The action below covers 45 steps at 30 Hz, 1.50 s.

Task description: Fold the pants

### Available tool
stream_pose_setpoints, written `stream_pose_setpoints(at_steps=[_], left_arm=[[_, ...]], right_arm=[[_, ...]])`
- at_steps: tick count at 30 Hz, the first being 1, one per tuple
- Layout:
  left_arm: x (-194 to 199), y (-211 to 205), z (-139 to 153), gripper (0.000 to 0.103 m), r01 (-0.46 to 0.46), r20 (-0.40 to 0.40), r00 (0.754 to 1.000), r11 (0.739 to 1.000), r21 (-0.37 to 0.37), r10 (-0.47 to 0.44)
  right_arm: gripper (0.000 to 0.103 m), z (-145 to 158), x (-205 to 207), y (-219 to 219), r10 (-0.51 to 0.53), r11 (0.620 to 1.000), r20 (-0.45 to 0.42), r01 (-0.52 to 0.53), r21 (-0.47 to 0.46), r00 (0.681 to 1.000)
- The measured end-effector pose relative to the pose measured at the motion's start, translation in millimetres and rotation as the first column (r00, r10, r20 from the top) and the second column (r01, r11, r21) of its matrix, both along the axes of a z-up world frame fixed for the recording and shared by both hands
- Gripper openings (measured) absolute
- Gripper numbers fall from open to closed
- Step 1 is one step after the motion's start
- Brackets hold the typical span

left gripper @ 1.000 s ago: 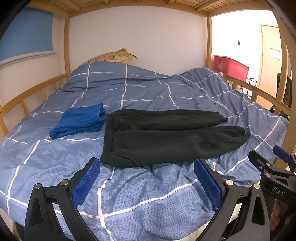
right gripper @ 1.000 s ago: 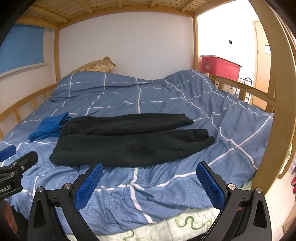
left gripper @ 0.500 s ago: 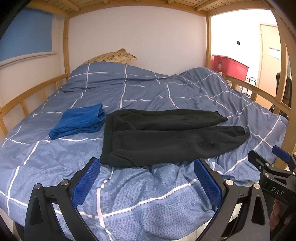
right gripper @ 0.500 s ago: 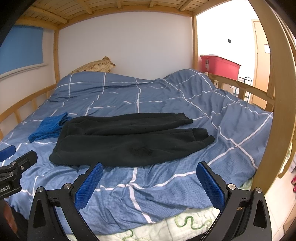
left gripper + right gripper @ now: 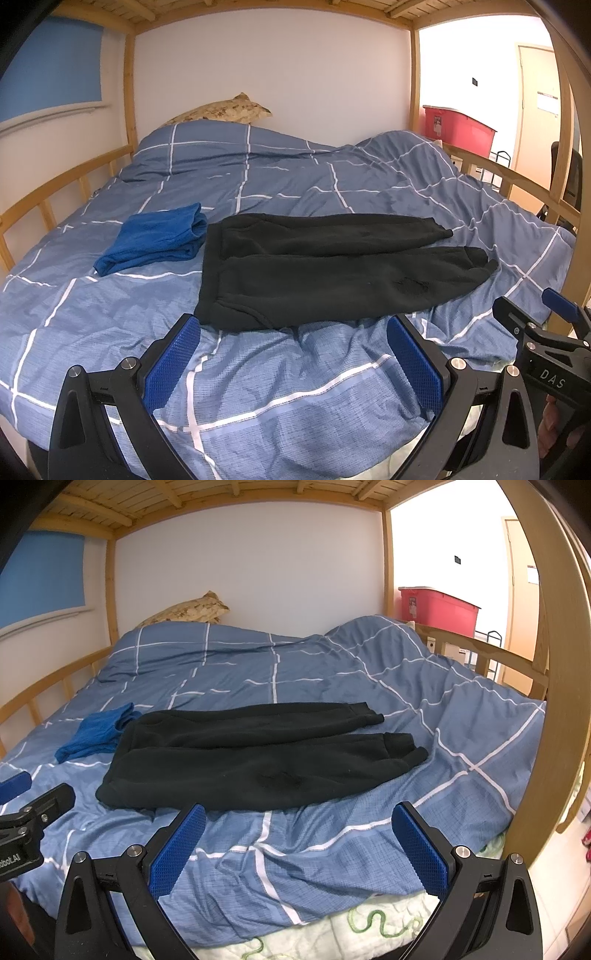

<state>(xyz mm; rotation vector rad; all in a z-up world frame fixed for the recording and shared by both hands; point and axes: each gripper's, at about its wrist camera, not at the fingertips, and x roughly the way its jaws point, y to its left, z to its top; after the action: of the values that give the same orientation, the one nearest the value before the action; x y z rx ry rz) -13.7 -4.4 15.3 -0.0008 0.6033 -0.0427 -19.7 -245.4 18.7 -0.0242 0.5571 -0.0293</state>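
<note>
Black fleece pants lie flat on the blue checked duvet, waistband to the left, both legs stretched to the right, side by side. They also show in the right wrist view. My left gripper is open and empty, hovering just short of the waistband's near corner. My right gripper is open and empty, short of the near leg. The right gripper's body shows at the right edge of the left wrist view.
A folded blue garment lies left of the pants. A tan pillow sits at the headboard. Wooden bunk rails run along the left and right. A thick post stands at the near right. A red bin is beyond.
Both views have shifted very slightly; the pants and both open grippers stay as they were.
</note>
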Motion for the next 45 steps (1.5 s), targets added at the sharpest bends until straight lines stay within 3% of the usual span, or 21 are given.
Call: stream_pose_setpoints(at_steps=[10,17,24,36,41,45], left_arm=[[22,-32,-9,0.103,-0.004,-0.009,1.0,1.0,-0.029,0.004],[61,-79,-17,0.103,0.029,0.014,0.999,1.0,-0.007,-0.029],[107,-123,-23,0.103,0.075,0.022,0.997,0.997,0.0,-0.075],[161,-197,-32,0.103,0.173,0.0,0.985,0.984,0.041,-0.173],[171,-208,-40,0.103,0.173,-0.022,0.985,0.985,0.028,-0.172],[178,-215,-45,0.103,0.179,-0.033,0.983,0.983,0.034,-0.178]], right_arm=[[0.102,-12,11,-20,-0.019,1.0,0.003,0.019,0.021,1.0],[0.102,-21,37,-61,-0.111,0.994,0.035,0.112,-0.01,0.993],[0.1,-27,78,-109,-0.143,0.989,0.056,0.141,0.038,0.988],[0.075,-46,144,-161,-0.183,0.976,-0.011,0.183,0.118,0.983],[0.063,-59,163,-181,-0.163,0.954,-0.073,0.176,0.241,0.984],[0.061,-73,170,-184,-0.167,0.942,-0.115,0.193,0.273,0.979]])
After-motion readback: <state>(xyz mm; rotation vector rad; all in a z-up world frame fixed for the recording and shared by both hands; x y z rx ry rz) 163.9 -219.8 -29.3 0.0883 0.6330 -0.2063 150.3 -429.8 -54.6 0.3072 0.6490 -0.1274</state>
